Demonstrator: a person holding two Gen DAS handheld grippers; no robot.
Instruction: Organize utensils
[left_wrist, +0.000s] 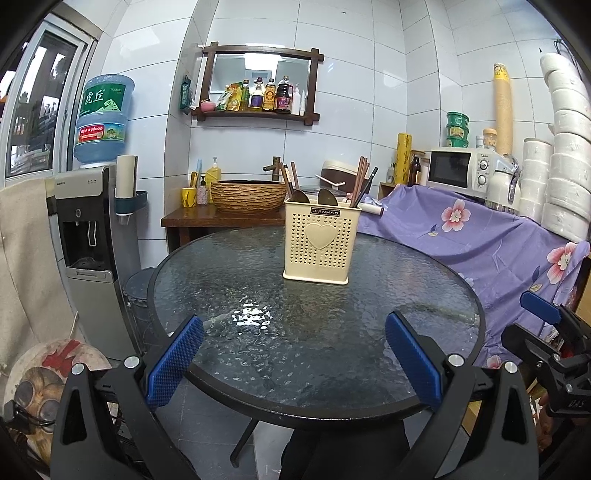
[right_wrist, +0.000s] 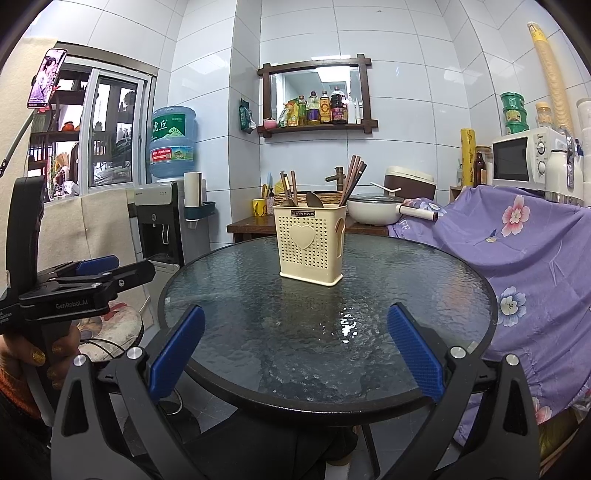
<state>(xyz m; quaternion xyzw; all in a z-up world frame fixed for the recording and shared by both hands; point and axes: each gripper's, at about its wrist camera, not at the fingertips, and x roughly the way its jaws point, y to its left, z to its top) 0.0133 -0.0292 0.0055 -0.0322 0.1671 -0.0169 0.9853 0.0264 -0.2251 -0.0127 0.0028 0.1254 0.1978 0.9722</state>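
A cream perforated utensil holder (left_wrist: 318, 242) (right_wrist: 310, 245) with a heart on its front stands upright at the far side of the round glass table (left_wrist: 258, 295) (right_wrist: 406, 280). Brown chopsticks (left_wrist: 360, 179) (right_wrist: 352, 177) and dark spoons (left_wrist: 327, 197) (right_wrist: 314, 199) stick up out of it. My left gripper (left_wrist: 293, 332) is open over the table's near edge, with nothing between its blue pads. My right gripper (right_wrist: 295, 328) is likewise open and empty, well short of the holder. A hand (right_wrist: 44, 360) holds the left gripper at the left of the right wrist view.
A water dispenser (left_wrist: 86, 236) (right_wrist: 159, 221) stands left of the table. A purple flowered cloth (left_wrist: 498, 240) (right_wrist: 517, 251) covers furniture on the right, below a microwave (left_wrist: 461, 170) (right_wrist: 524, 158). A wooden counter behind holds a woven basin (left_wrist: 247, 195) and a white pot (right_wrist: 373, 212).
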